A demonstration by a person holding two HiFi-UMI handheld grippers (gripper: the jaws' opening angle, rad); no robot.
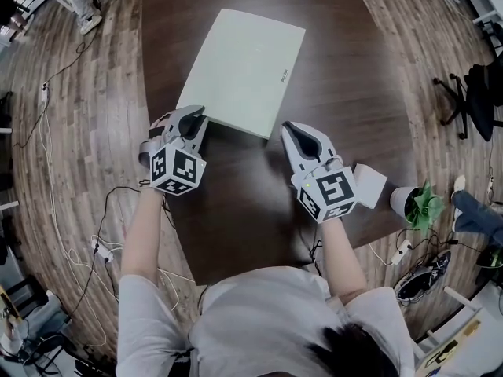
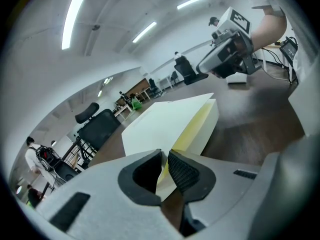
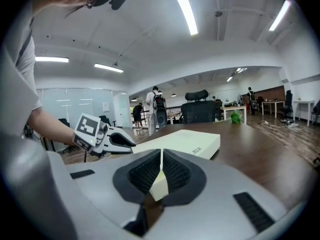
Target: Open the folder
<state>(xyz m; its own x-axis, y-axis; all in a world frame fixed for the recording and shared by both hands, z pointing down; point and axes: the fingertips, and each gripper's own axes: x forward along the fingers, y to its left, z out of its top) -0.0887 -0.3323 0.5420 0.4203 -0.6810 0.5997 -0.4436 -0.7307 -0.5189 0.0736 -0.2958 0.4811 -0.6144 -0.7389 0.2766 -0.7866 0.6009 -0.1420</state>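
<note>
A pale green folder (image 1: 244, 69) lies flat on the dark brown table (image 1: 236, 210). My left gripper (image 1: 196, 124) is at its near left corner and is shut on the thin cover edge. In the left gripper view the cover (image 2: 170, 121) runs up between the pads of my left gripper (image 2: 165, 166), and a yellowish inside shows along the folder's side. My right gripper (image 1: 288, 129) is at the near right corner. In the right gripper view my right gripper (image 3: 161, 166) is shut on a thin edge of the folder (image 3: 185, 140).
A small white box (image 1: 369, 185) lies on the table beside my right gripper. A potted green plant (image 1: 416, 204) stands at the table's right edge. A black office chair (image 1: 471, 93) is on the wooden floor to the right, and cables (image 1: 94, 246) trail on the left.
</note>
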